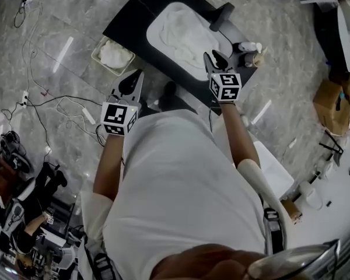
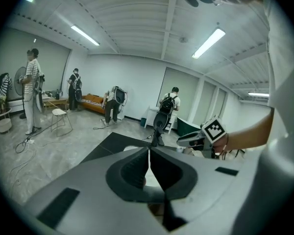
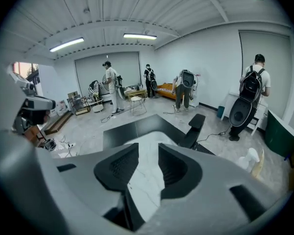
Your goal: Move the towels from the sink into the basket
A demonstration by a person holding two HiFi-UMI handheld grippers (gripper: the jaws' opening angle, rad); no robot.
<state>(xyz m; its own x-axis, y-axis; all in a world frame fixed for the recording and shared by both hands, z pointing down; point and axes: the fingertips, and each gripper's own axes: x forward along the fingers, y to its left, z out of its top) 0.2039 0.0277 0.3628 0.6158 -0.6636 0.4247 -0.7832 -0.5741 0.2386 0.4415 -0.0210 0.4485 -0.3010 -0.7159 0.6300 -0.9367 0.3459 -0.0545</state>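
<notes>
While the towels (image 1: 186, 39) lie bunched in the white sink (image 1: 152, 34), filling most of the basin, both tools are held low over the near edge of the black counter (image 1: 128, 22), and that placing looks like a reach set up from the person's standing spot. The right gripper (image 1: 213, 57) hangs over the sink's near right end, tilted down, with its jaws a little apart and nothing pressed between them; in the right gripper view the pale cloth shows through the gap of the right gripper (image 3: 148, 150), below the pads and apart from them. I judge it is lined up this way so the jaws can drop onto a fold and pinch it. The left gripper (image 1: 132, 85) sits at the near left, between the sink and the basket (image 1: 100, 60), its jaws together at the tips and empty, as the left gripper view confirms (image 2: 149, 149). The basket stands on the floor just beside the counter's left side, and a white lump, probably a towel, already lies in it, so the carry is short. A black faucet (image 1: 221, 15) rises at the sink's far right, clear of the reach. No brand or readable writing shows anywhere; the cubes carry only black-and-white square markers.
</notes>
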